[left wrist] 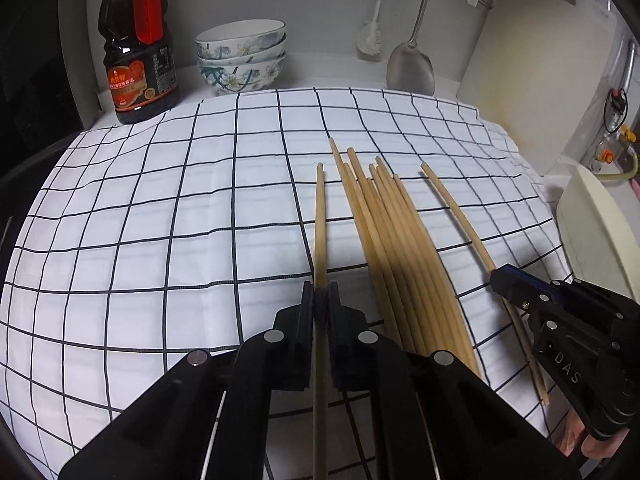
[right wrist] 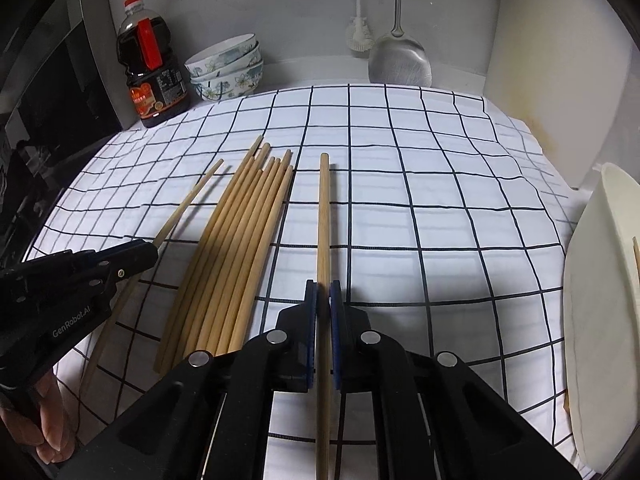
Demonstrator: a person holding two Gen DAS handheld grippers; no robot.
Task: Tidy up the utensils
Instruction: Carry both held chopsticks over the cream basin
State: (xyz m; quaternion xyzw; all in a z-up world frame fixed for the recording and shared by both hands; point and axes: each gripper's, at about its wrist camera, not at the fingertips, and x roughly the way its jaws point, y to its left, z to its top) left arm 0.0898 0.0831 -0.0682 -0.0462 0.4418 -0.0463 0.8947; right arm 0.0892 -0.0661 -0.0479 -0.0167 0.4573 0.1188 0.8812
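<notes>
Several bamboo chopsticks (left wrist: pixel 392 248) lie bundled on a white checked cloth (left wrist: pixel 160 200). In the left wrist view my left gripper (left wrist: pixel 320 288) is shut on one chopstick (left wrist: pixel 320 220) lying left of the bundle. To the bundle's right, my right gripper (left wrist: pixel 498 277) is shut on another single chopstick (left wrist: pixel 460 212). The right wrist view shows that right gripper (right wrist: pixel 323 286) clamped on its chopstick (right wrist: pixel 323 220). The bundle (right wrist: pixel 240 248) lies to its left, and beyond it the left gripper (right wrist: pixel 153 247) grips its chopstick (right wrist: pixel 188 204).
A cream container (right wrist: pixel 600 320) stands at the cloth's right edge with a chopstick end (right wrist: pixel 636 256) showing inside. At the back stand a soy sauce bottle (left wrist: pixel 138 60), stacked floral bowls (left wrist: pixel 242 56), a hanging brush (left wrist: pixel 370 40), a metal spatula (left wrist: pixel 412 64) and a leaning white board (left wrist: pixel 532 60).
</notes>
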